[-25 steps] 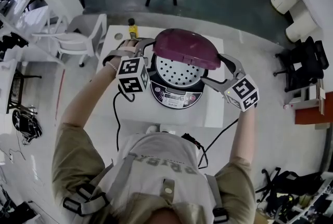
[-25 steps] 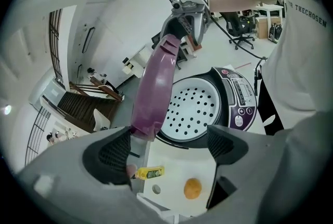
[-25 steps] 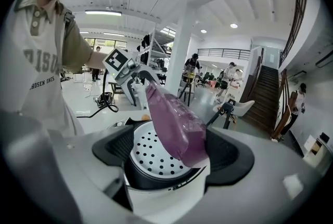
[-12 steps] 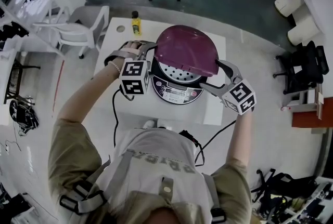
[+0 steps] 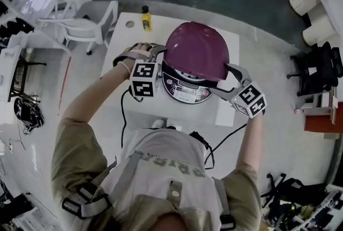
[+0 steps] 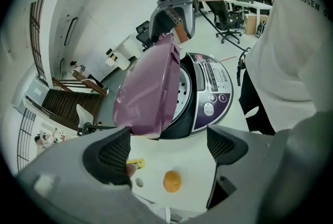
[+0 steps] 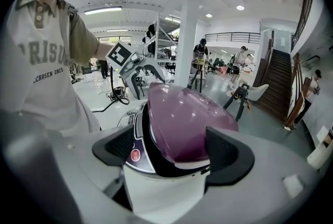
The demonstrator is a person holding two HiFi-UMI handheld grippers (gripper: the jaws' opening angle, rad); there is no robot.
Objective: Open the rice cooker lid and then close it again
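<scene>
The left claw hangs at the left flank of the rice cooker, released, with its jaws wide apart. Nothing sits between them but bare desk and a small orange lump lying on it. A yellow bottle stands at the far edge of the desk, well clear of the work.

The cooker sits in the middle of the desk with its control panel facing the person. Its purple lid is hinged at the back and tilted partway down, and the perforated inner plate shows in the gap.

On the right, the right claw is also released, jaws spread, at the lid's front-right edge. Whether a jaw actually presses on the lid cannot be told.

The step in hand looks like the closing. To do it well, the right claw should probably push on the front rim rather than the dome, following the hinge's arc downward. It should finish with a firm press over the latch until the lid sits flush all round. The left claw would do best steadying the body from its side, so the cooker does not skate across the desk. It should keep its jaws clear of the narrowing gap.
</scene>
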